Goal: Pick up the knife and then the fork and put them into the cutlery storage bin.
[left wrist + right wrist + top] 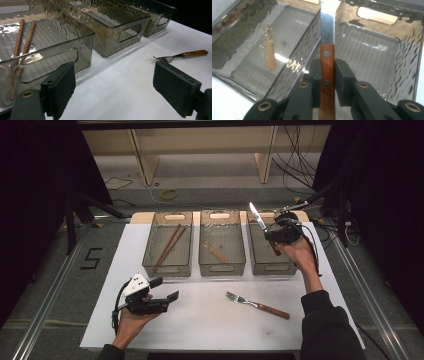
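Two grippers here: right gripper (327, 75) pinches the knife (327, 55) by its wooden handle above the rightmost bin (255, 257), while left gripper (113, 87) sits spread wide over the table (200, 320).

Brown-handled silver knife (327, 62), smoky ribbed bins (168, 265), white table (210, 315), black tool (327, 75)

Knife (327, 62): wooden riveted handle, steel blade, held above right bin (260, 262).

Dim room, bright white table (210, 315), glare on the knife blade (257, 215), soft focus
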